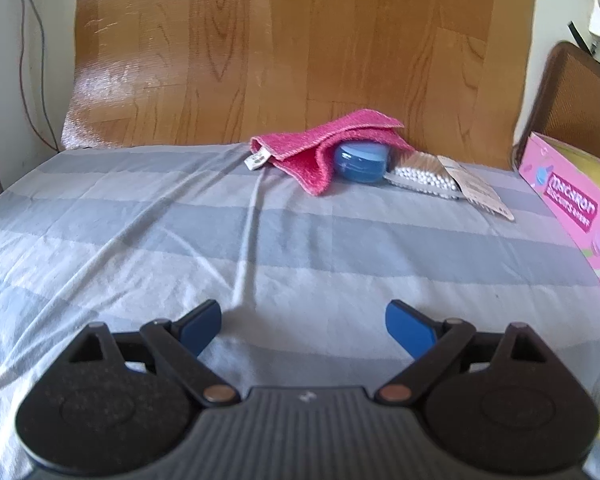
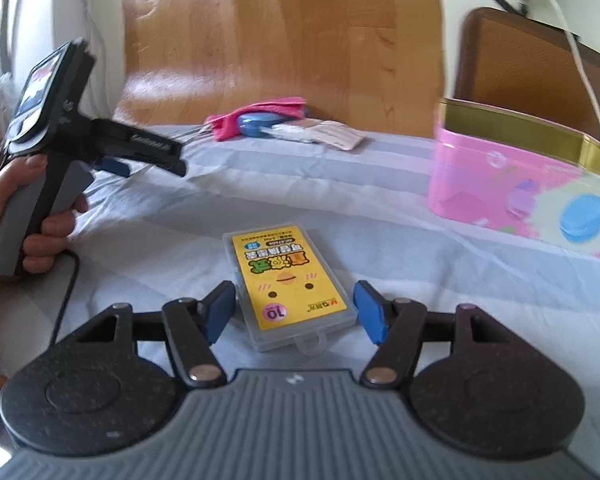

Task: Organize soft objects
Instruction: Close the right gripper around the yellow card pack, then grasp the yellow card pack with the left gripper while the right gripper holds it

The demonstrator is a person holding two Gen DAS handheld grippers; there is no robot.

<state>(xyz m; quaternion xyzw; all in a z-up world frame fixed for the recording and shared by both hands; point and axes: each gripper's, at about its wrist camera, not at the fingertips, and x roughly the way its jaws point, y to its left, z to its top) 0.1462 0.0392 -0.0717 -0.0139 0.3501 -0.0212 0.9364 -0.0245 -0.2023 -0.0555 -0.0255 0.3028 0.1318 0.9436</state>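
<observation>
Left wrist view, item 1: left gripper (image 1: 303, 322), bottom centre of frame, blue pads spread wide apart, nothing between them, poised over the striped grey and white bedsheet (image 1: 140, 240).
Item 2: pink cloth (image 1: 331, 144), upper centre of frame at the far edge of the sheet, crumpled, with a white tag at its left end; it is draped over a blue round container (image 1: 361, 164), partly covering it.
Item 3: packet of cotton swabs (image 1: 431, 178), lying flat just right of the blue container and touching it, paper label end pointing toward the right.
Item 4: pink tin box (image 1: 571, 216), right edge of frame, printed side facing the gripper.
Item 5: wooden headboard (image 1: 300, 40), filling the upper frame behind the cloth.

Right wrist view, item 1: right gripper (image 2: 294, 310), bottom centre, pads wide apart, gripping nothing.
Item 2: clear plastic case with a yellow label (image 2: 288, 280), flat on the sheet, its near end lying between the two pads; whether either pad touches it cannot be told.
Item 3: hand (image 2: 28, 216), left edge of frame, wrapped round the handle of the left gripper.
Item 4: pink tin box, right of frame, lid off, gold rim showing.
Item 5: pink cloth, blue container and swab packet, blurred, upper centre of frame.
</observation>
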